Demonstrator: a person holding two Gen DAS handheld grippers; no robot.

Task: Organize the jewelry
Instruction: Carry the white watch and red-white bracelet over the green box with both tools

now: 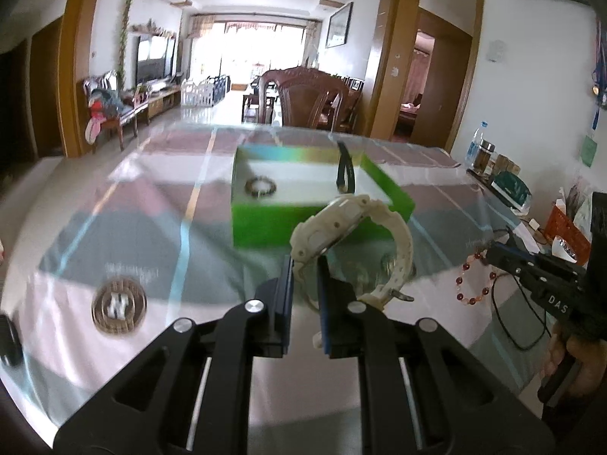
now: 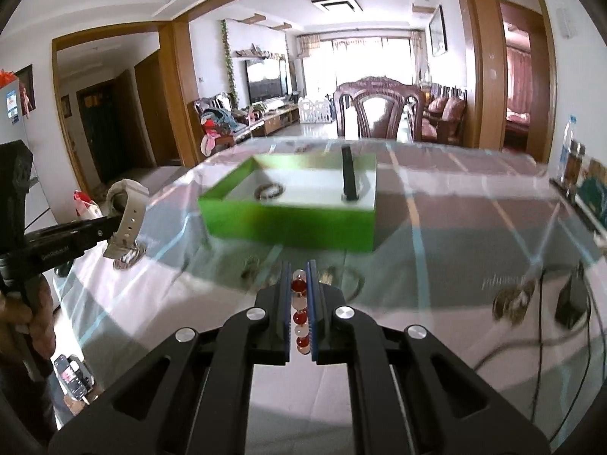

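At the far left of the bench [image 1: 125, 204], which wears a plaid cloth under a glossy cover, a round brown coaster-like disc [image 1: 119, 305] lies alone, apart from everything else; next to the right, the left tongs [image 1: 305, 265] are clamped on the strap of a cream wristwatch [image 1: 343, 229], which hangs clear of the bench just short of the green box [image 1: 265, 223]; in the right wrist view the same watch [image 2: 125, 208] dangles from those tongs well left of the box [image 2: 288, 223]; inside the box, on its white floor, a dark bead bracelet [image 1: 260, 186] already lies toward the left, and a dark strap-like piece [image 1: 346, 168] stands upright toward the right; further right, the right tongs [image 2: 299, 280] are closed on a red and pale bead bracelet [image 2: 299, 316], its beads pinched in a row between the blue pads [image 2: 312, 303]; from the left wrist view that bracelet [image 1: 474, 276] hangs as a loop above the bench, beside and short of the box; so, as a judgement, the task is roughly half done: two pieces are stowed, two are lifted and carried but not yet over the box, and both remain to be lowered in and let go; whether more jewelry waits elsewhere cannot be told.
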